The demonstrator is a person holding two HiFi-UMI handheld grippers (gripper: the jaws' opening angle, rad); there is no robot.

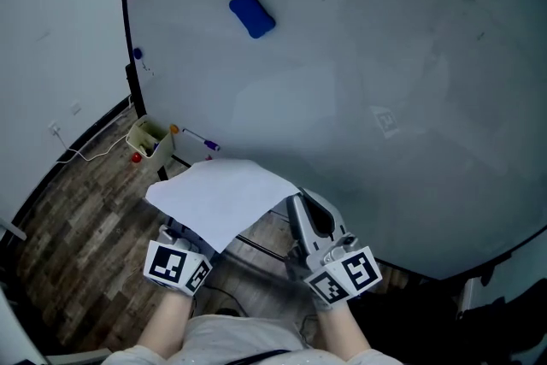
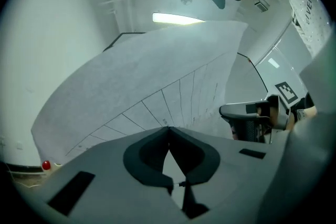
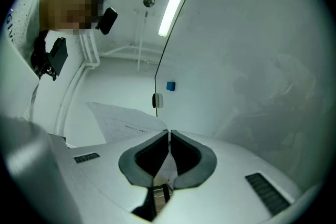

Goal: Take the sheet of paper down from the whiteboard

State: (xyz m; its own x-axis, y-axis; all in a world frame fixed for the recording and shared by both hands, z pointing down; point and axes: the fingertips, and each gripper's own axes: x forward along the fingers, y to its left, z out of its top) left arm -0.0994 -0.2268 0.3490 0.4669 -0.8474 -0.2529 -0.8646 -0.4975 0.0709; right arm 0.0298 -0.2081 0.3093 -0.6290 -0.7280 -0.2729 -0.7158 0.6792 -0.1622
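Since the whiteboard [image 1: 385, 55] fills the far side of the head view with nothing hanging on it, the sheet of paper [image 1: 222, 194] looks to be off the board. It lies near and low in that view, apart from the board, arched over the floor between the two grippers. The left gripper [image 2: 169, 129] has its jaws pressed together on the sheet's near left edge. The right gripper [image 3: 169, 134] is clamped on the right edge, with a sliver of paper showing between its jaws.

Both bites look shallow, so I judge that a tug apart could tear the sheet or slip it from one grip. Pushing the hands together could crease the arch.

Ruled table lines on the paper show in the left gripper view, while the head view shows only plain white. The head view alone shows the gap between sheet and board. The blue eraser [image 1: 252, 14], far up the board on the left, is plain there and a mere speck in the right gripper view.
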